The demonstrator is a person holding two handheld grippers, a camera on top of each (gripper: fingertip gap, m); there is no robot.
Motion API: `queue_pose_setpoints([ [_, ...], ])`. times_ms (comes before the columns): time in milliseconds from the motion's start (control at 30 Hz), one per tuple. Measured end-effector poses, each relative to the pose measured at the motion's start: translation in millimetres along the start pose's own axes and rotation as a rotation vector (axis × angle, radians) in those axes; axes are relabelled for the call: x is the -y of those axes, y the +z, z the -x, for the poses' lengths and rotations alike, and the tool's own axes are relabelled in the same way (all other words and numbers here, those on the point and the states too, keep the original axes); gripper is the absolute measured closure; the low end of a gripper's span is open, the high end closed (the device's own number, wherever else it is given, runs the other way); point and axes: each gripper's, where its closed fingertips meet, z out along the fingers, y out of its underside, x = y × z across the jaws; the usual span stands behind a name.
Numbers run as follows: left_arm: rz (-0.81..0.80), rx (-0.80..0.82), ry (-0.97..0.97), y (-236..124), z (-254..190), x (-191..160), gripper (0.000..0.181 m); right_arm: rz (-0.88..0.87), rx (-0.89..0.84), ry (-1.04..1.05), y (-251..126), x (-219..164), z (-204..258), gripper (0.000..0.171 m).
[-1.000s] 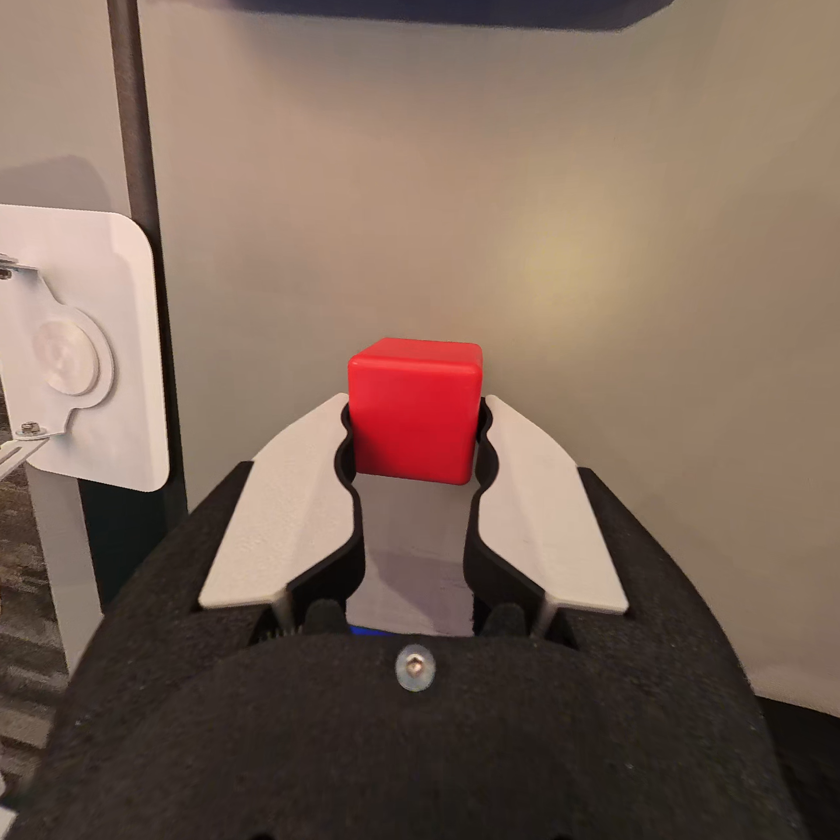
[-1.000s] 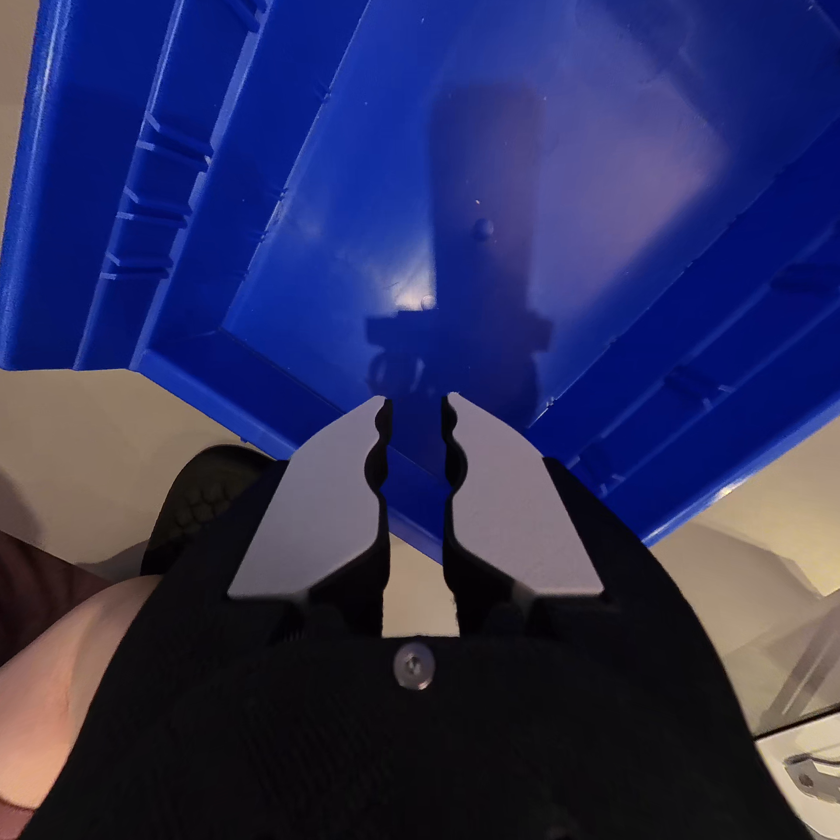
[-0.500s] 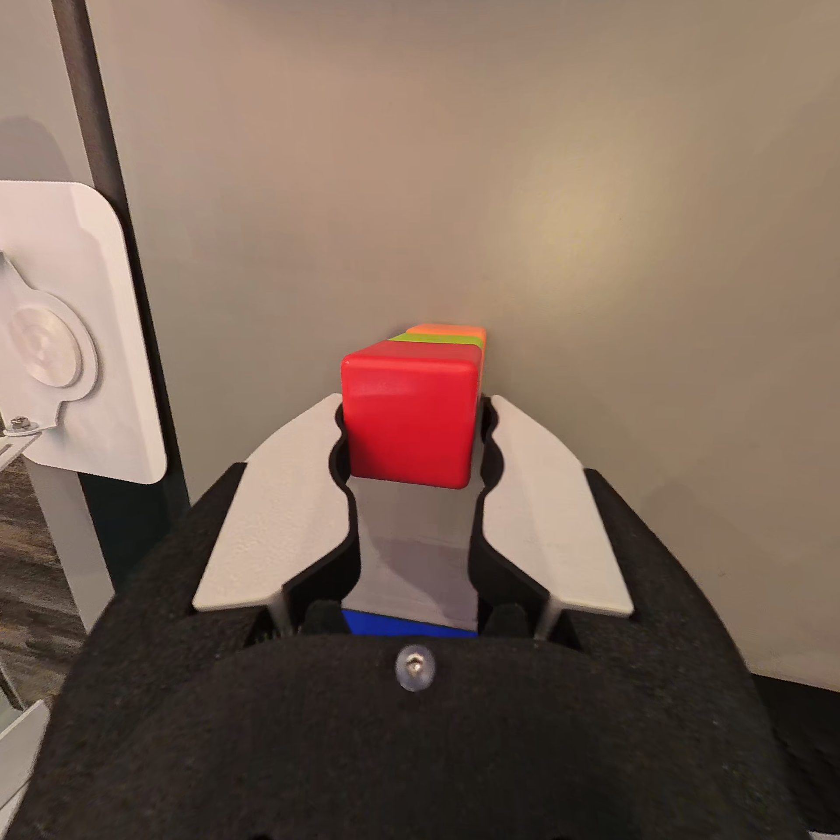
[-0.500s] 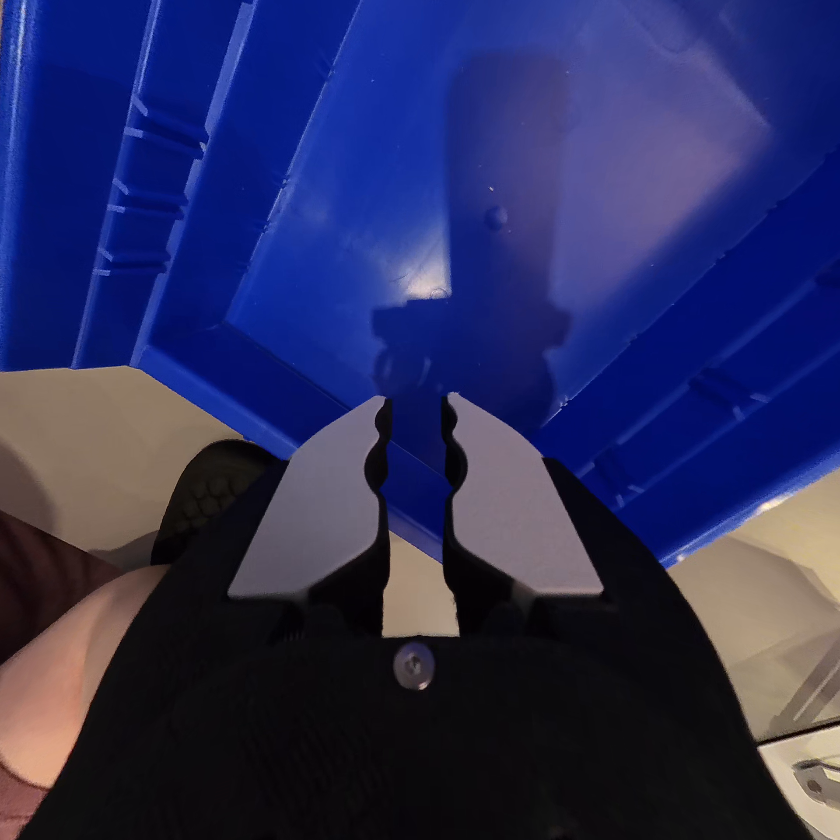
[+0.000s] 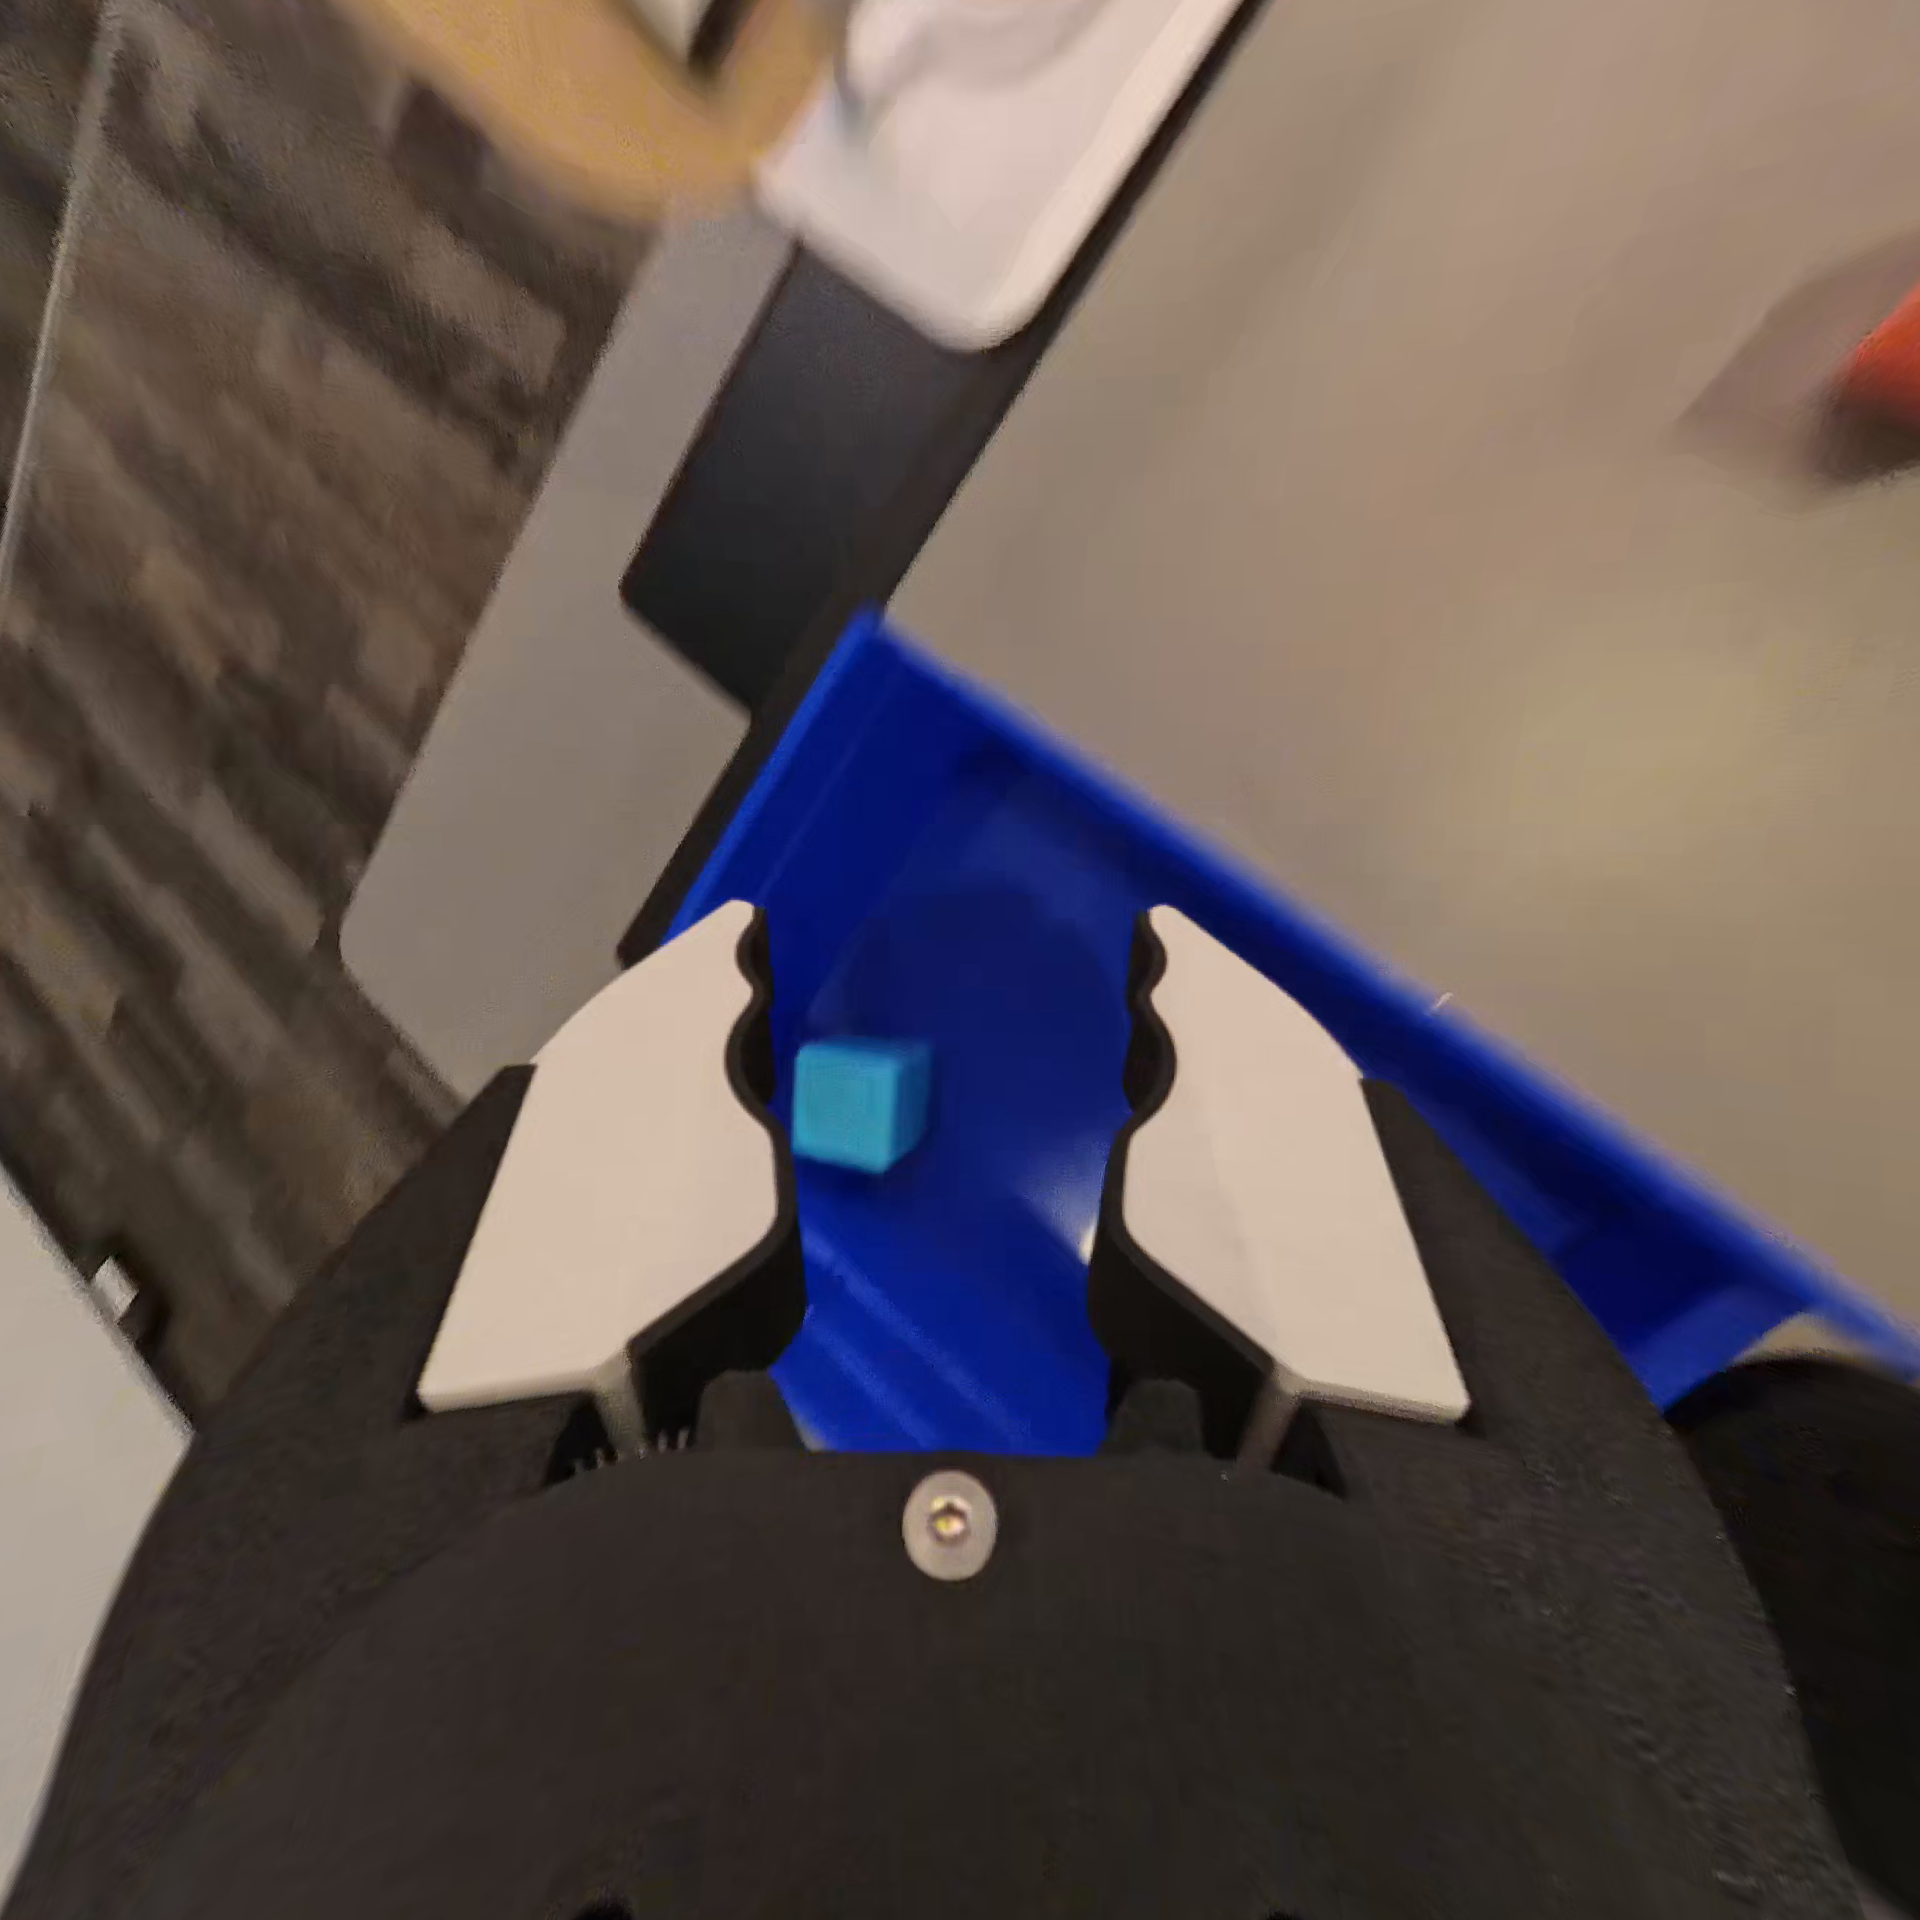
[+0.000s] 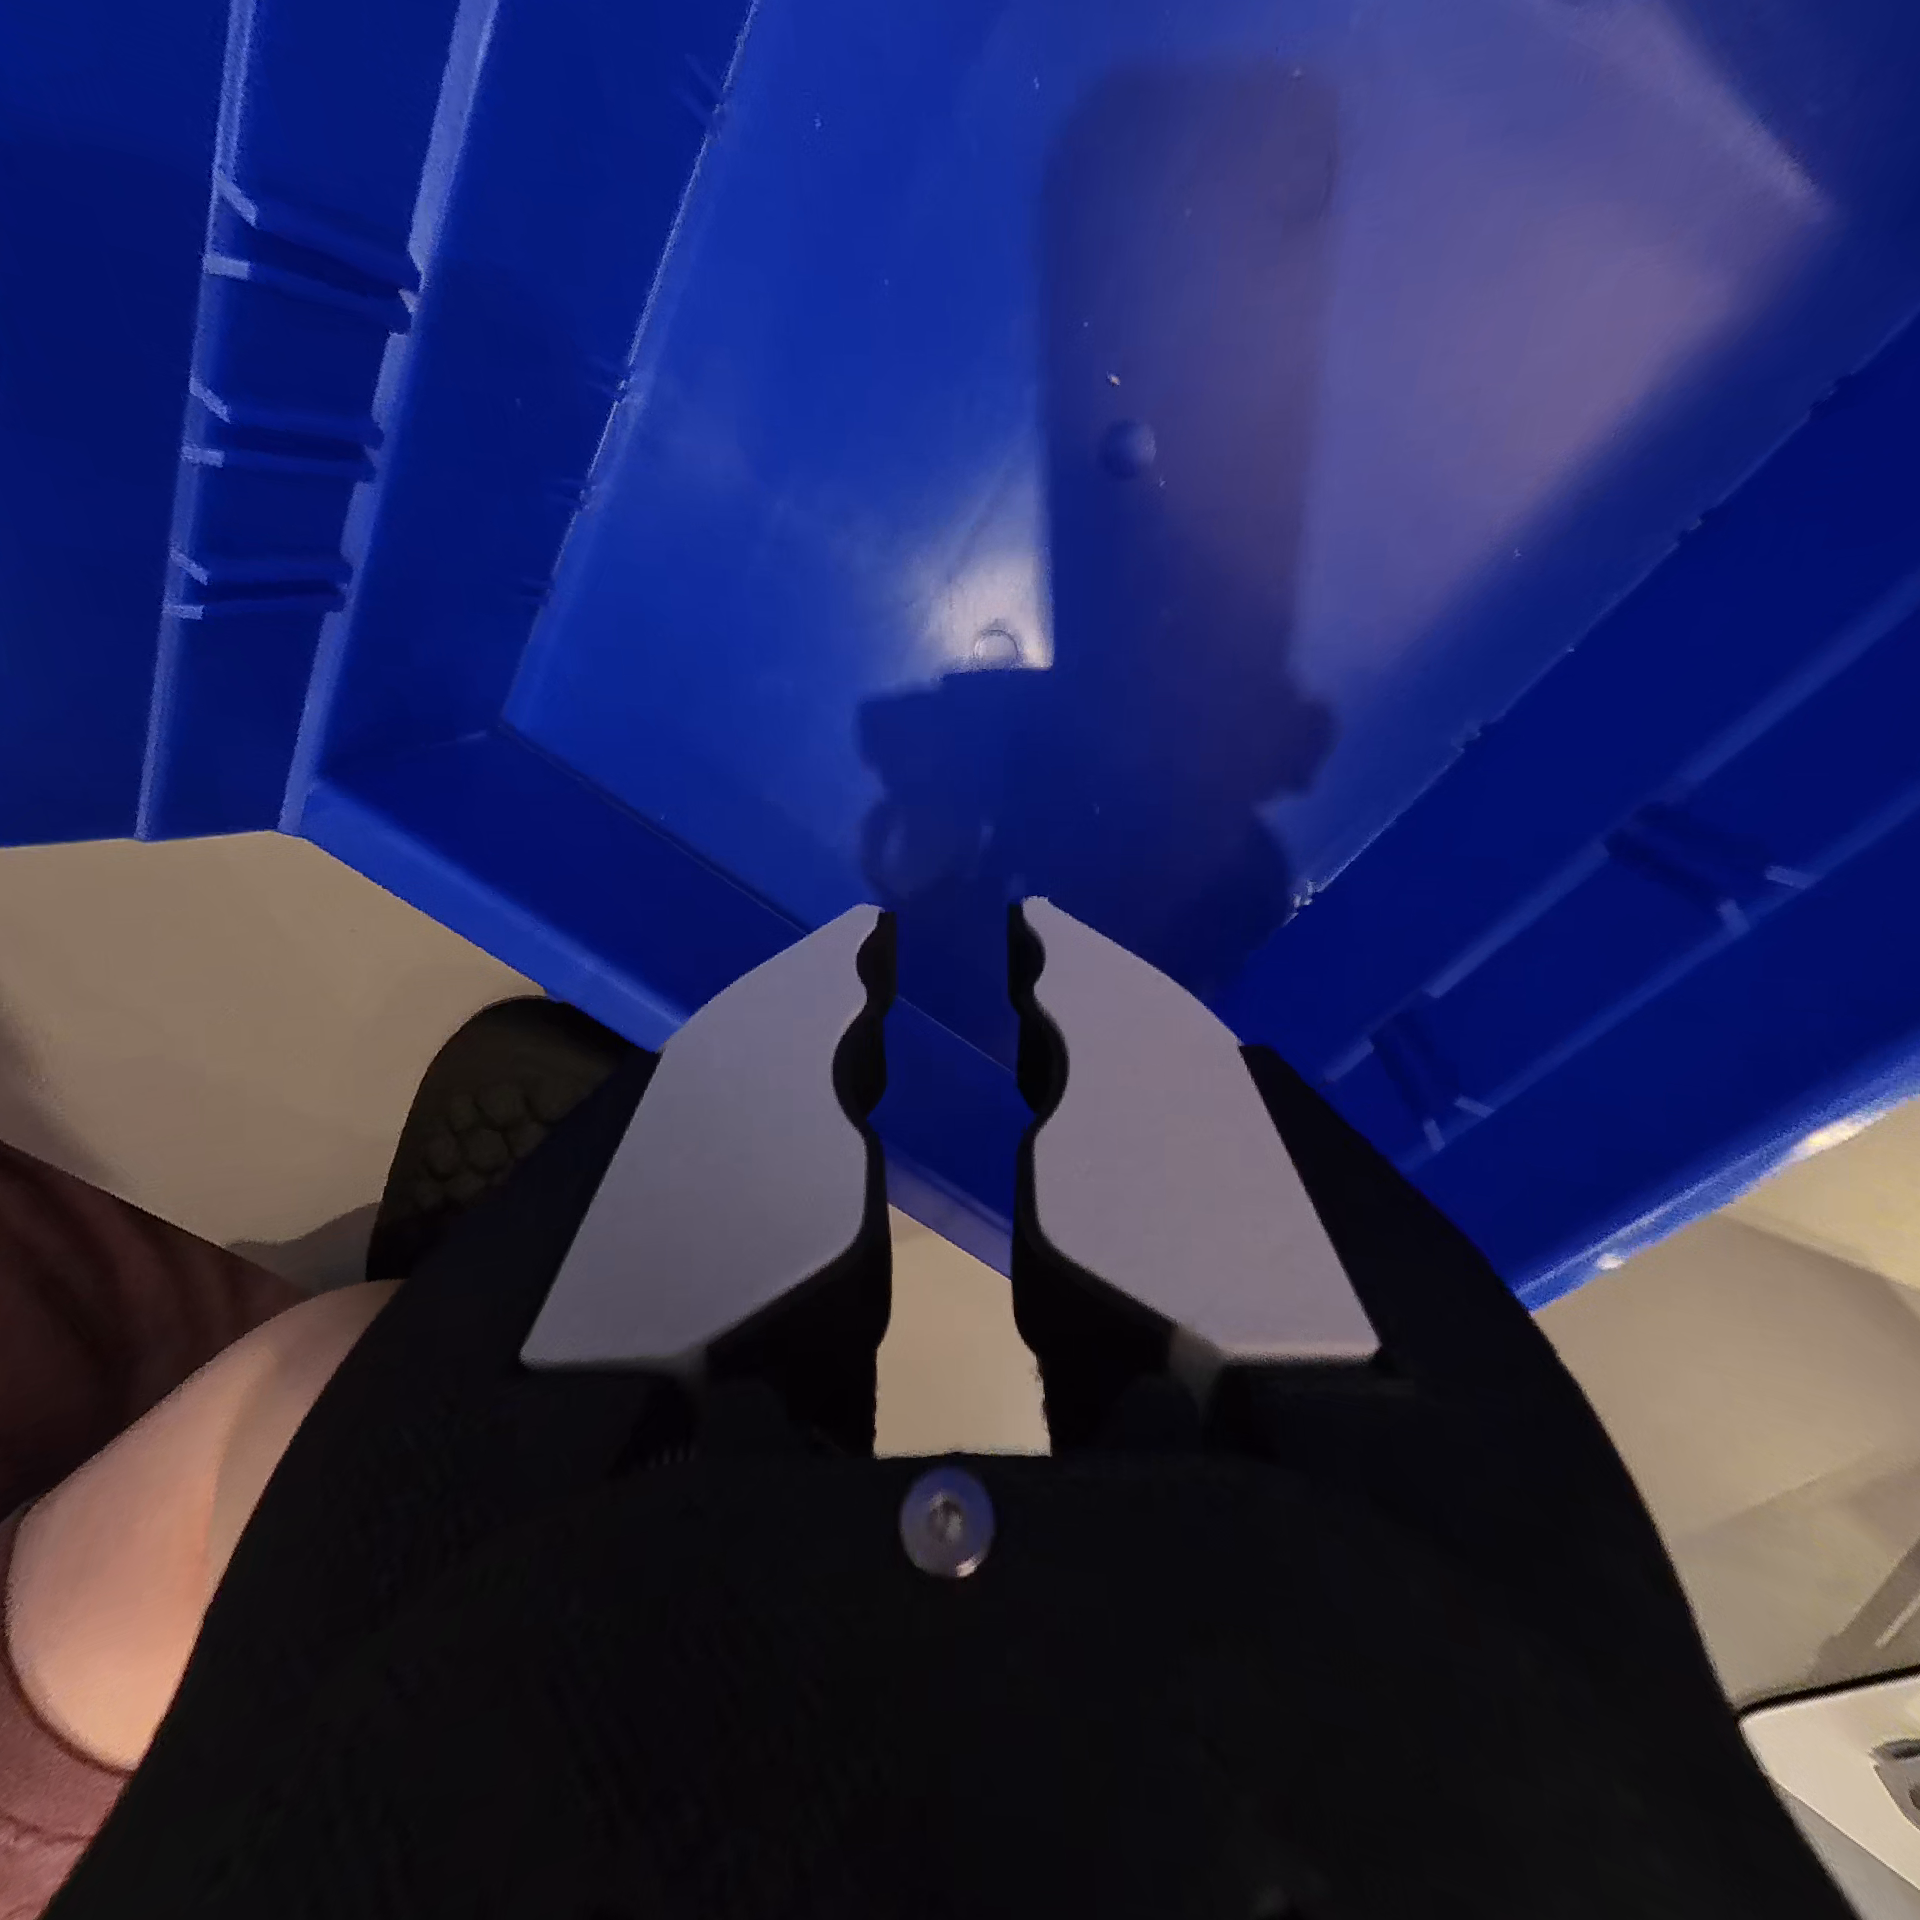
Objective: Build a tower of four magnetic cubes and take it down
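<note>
In the blurred left wrist view my left gripper point(image 5: 948, 925) is open and empty above a blue bin point(image 5: 1299, 956). A light blue cube point(image 5: 860, 1107) lies on the bin floor, close to the left finger. A red-orange blur point(image 5: 1886, 384) stands on the beige table at the far right edge; I cannot tell how many cubes it holds. My right gripper point(image 6: 951, 920) hangs over the near wall of the blue bin point(image 6: 727, 520). Its jaws stand a narrow gap apart with nothing between them. No cube shows in the right wrist view.
A black post point(image 5: 831, 436) and a white plate point(image 5: 956, 177) stand at the table's left edge, with dark carpet point(image 5: 208, 623) beyond. A person's arm point(image 6: 114, 1538) and a black textured object point(image 6: 488, 1112) lie left of the right gripper. A white fixture point(image 6: 1849, 1756) sits at bottom right. There is about 60 cm between the tips of the two grippers.
My left gripper let go of the red cube it held against the stack, opened wider and swung fast over to the blue bin. The right gripper barely moved.
</note>
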Motion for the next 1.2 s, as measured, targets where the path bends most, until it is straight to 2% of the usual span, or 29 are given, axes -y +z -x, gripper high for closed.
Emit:
queue_pose_setpoints([
  [100, 0.19, 0.011, 0.094, 33, 19, -69, 0.111, 0.01, -0.009, -0.01, 0, 2, 2, 0.148],
  [167, 0.269, 0.001, 0.132, 55, 23, -101, 0.11, 0.012, -0.008, -0.026, 1, 5, 6, 0.148],
  [267, 0.328, -0.008, 0.14, 79, 29, -125, 0.108, 0.03, -0.019, -0.038, 2, 6, 9, 0.148],
  [467, 0.449, -0.028, 0.127, 111, 35, -152, 0.113, 0.068, -0.017, -0.046, 3, -2, 13, 0.149],
  [633, 0.472, -0.068, 0.066, 122, 35, -151, 0.118, 0.063, -0.015, -0.016, -1, -8, 10, 0.149],
  [700, 0.47, -0.064, 0.06, 122, 38, -150, 0.128, 0.064, -0.006, -0.013, -1, -10, 11, 0.149],
  [967, 0.46, -0.058, 0.085, 107, 34, -148, 0.129, 0.064, 0.029, -0.01, 1, -12, 12, 0.15],
  [1100, 0.365, 0.02, 0.106, 76, 37, -120, 0.129, 0.055, 0.039, -0.019, 1, -12, 13, 0.15],
  [1200, 0.24, 0.083, 0.14, 37, 31, -77, 0.13, 0.047, 0.041, -0.01, 0, -13, 12, 0.151],
])
